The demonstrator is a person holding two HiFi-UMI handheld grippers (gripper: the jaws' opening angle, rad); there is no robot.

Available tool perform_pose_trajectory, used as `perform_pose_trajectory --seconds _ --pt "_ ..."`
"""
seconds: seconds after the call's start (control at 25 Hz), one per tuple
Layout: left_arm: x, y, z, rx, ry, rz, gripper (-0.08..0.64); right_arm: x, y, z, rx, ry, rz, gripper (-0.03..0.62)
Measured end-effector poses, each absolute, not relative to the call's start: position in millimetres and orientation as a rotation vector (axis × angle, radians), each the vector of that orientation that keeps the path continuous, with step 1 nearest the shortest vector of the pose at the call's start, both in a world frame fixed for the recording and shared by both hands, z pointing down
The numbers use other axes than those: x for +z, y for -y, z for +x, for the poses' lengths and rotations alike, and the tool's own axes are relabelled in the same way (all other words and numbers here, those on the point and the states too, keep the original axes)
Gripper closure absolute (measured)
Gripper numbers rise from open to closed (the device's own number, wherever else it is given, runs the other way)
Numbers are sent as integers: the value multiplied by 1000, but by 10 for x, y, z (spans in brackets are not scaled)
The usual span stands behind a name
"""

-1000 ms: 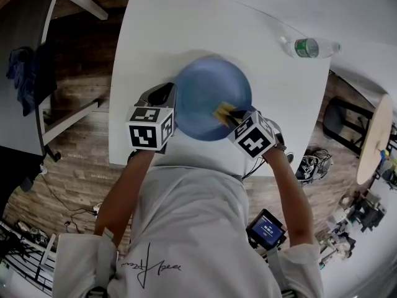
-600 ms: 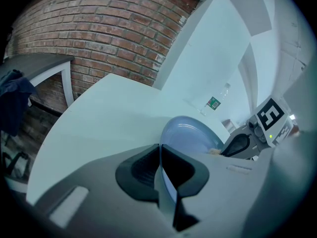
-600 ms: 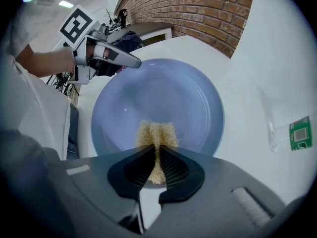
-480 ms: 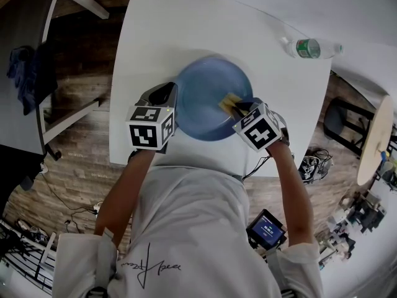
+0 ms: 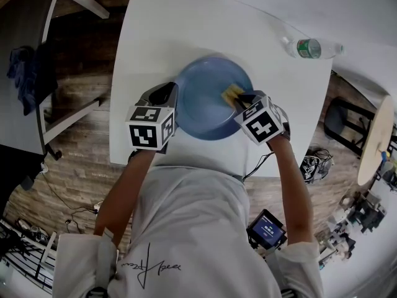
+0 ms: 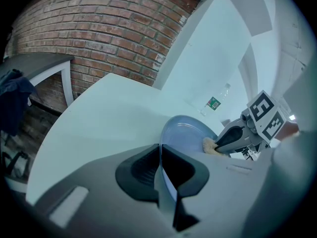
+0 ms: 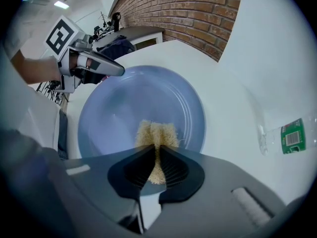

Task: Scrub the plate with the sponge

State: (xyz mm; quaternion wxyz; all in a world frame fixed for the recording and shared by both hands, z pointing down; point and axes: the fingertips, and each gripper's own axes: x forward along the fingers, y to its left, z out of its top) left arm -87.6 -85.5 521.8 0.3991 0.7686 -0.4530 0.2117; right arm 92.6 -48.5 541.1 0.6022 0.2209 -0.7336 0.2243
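Observation:
A blue plate [image 5: 208, 98] lies on the white table [image 5: 155, 42]. My left gripper [image 5: 169, 107] is shut on the plate's left rim [image 6: 166, 162], which runs edge-on between the jaws. A yellow sponge [image 5: 232, 94] rests on the right part of the plate [image 7: 143, 108]. My right gripper [image 5: 239, 101] is shut on the sponge [image 7: 156, 138], pressing it down onto the plate. In the left gripper view the sponge [image 6: 210, 145] shows at the plate's far side under the right gripper [image 6: 233, 139].
A clear plastic bottle with a green label [image 5: 309, 47] lies at the table's far right [image 7: 290, 135]. A second white table [image 5: 322, 5] stands behind. A brick wall [image 6: 104, 38] and a dark chair with cloth [image 5: 25, 73] are at the left.
My right gripper has slid the sponge up and to the right across the plate. The left gripper has stayed put on the rim.

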Motion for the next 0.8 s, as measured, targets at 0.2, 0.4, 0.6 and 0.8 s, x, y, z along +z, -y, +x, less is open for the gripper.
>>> perform_pose_trajectory --seconds 0.2,0.4,0.6,0.8 --pt "5238 852 -912 541 1146 1945 526 5438 594 879 520 1713 556 552" --pt "5217 855 -873 540 1148 1946 526 5414 687 898 526 1724 603 552" --pt "5214 857 -874 539 1155 1944 526 5411 773 827 500 1736 639 552" --pt "5224 856 -893 537 1155 1941 526 5400 842 724 444 1758 649 554"
